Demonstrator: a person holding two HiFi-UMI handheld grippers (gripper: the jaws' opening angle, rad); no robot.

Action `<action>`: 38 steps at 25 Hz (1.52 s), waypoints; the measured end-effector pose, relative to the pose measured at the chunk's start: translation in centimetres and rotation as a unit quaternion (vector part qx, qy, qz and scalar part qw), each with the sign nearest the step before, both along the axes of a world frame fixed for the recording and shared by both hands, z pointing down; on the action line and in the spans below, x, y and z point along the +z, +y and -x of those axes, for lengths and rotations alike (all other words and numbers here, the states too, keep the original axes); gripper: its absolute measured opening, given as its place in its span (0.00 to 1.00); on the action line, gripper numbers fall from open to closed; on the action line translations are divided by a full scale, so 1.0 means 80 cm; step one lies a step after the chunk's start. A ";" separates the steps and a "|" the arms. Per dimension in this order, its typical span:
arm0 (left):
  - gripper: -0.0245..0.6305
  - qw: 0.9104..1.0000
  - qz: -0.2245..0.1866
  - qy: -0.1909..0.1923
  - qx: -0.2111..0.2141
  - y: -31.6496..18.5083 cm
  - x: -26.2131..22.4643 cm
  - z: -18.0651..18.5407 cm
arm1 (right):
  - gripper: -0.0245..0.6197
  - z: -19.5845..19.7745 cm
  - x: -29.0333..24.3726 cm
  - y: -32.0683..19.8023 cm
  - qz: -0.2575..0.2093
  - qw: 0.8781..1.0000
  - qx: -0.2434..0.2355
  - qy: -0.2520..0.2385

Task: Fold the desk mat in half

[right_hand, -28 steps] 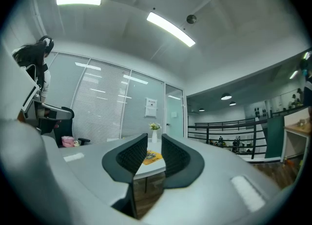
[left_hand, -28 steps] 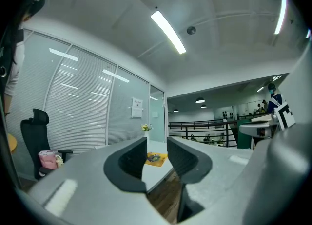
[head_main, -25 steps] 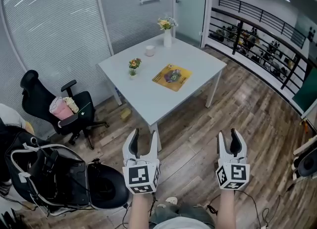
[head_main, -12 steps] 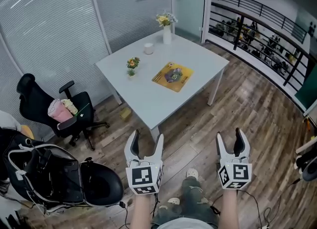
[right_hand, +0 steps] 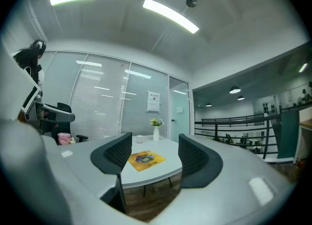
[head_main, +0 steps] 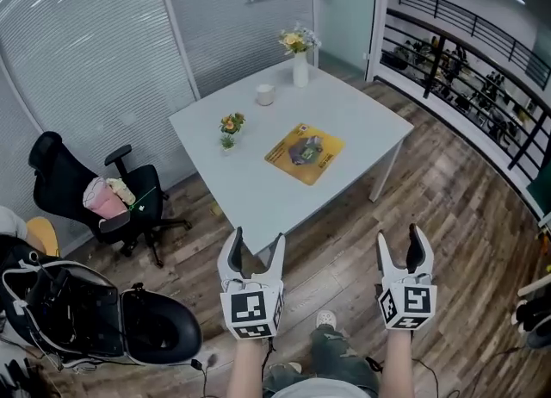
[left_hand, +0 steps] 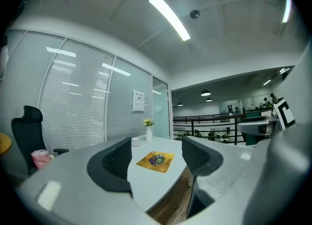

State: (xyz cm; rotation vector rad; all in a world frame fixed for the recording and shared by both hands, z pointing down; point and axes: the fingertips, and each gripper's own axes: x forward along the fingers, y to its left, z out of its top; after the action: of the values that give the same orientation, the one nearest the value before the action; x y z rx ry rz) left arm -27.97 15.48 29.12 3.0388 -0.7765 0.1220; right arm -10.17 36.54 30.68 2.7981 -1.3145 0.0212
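Observation:
A yellow desk mat with a dark picture on it lies flat and unfolded on the white table, towards its near right side. Both grippers are held level over the wooden floor, short of the table's near corner and well away from the mat. My left gripper is open with nothing between its jaws. My right gripper is also open and empty; its jaws have just opened wide and then eased in slightly. The mat shows far off between the left jaws, and the mat shows between the right jaws too.
On the table stand a white vase of flowers, a cup and a small potted plant. A black office chair holding a pink bag is at the left, black bags at lower left, a railing at the right.
Both grippers have been carried forward towards the table, which now looks nearer and sits further right in the head view. The right jaws stand wider than a second ago.

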 end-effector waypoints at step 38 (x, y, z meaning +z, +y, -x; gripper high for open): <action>0.51 0.998 0.013 -0.029 -0.047 -0.166 0.030 -0.321 | 0.50 -0.334 0.021 -0.198 0.015 0.997 -0.068 -0.016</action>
State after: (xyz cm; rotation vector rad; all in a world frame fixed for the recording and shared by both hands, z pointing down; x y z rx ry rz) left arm -2.29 2.17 31.50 2.9805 -0.9123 0.2200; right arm 16.53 20.73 32.35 2.6886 -1.4958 0.0797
